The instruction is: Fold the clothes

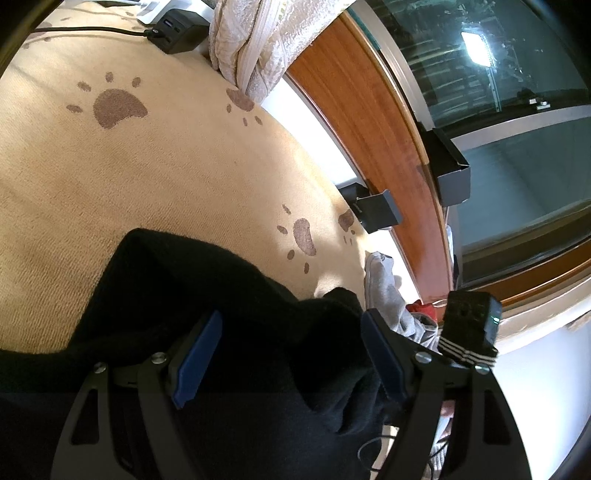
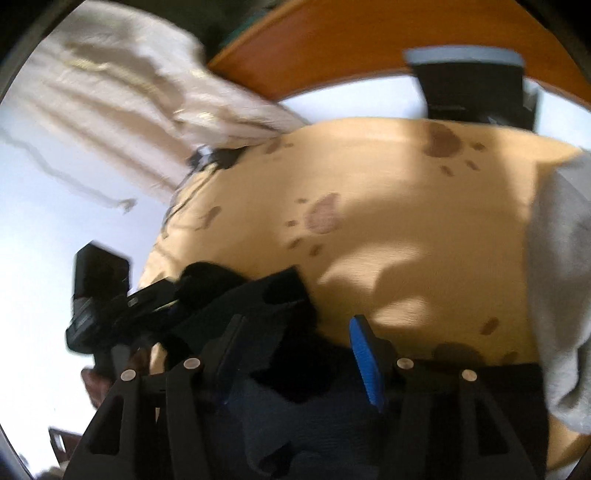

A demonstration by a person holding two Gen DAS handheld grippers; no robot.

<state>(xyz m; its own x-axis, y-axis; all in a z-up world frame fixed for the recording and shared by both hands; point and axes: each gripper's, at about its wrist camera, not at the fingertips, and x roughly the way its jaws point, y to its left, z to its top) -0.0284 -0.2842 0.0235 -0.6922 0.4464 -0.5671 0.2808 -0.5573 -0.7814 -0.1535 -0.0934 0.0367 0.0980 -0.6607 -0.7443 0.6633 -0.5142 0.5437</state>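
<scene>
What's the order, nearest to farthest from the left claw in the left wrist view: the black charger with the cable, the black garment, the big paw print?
1. Black garment: bunched between and under the open left claw.
2. Big paw print: upper left on the tan blanket.
3. Black charger: top edge, beside the cream towel.

paw-print blanket [image 1: 166, 177], black garment [image 1: 207, 280], grey garment [image 1: 384, 291]

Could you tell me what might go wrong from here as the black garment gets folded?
The left gripper and right gripper both stand open around the bunched black garment, so a close may catch several layers or slip. The grey garment lies right beside it and could get dragged. The cable on the paw-print blanket could snag.
</scene>
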